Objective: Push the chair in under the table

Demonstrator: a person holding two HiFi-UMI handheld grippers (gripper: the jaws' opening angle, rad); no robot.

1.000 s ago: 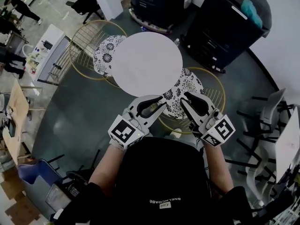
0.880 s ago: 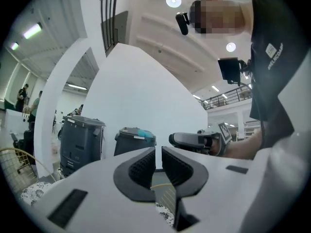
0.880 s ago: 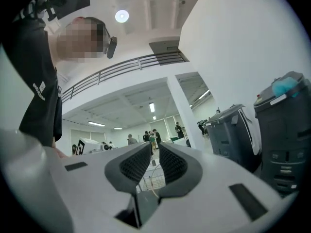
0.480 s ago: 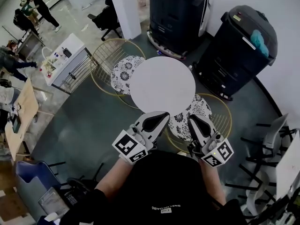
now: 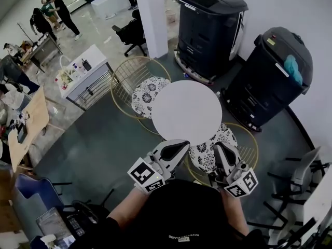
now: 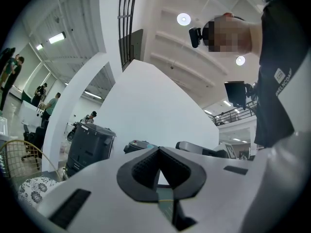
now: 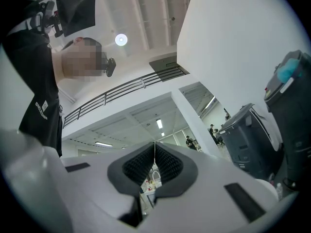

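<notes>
My left gripper is shut, empty, near the round white table. The gold wire chair with floral cushion sits partly under its near-right edge. My right gripper has just closed on nothing. Pushing off-centre, I risk the tips slipping through wires or jolting the table.

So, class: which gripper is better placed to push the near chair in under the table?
Probably the right gripper: it lines up with the near chair, while the left gripper points at the table edge.
</notes>
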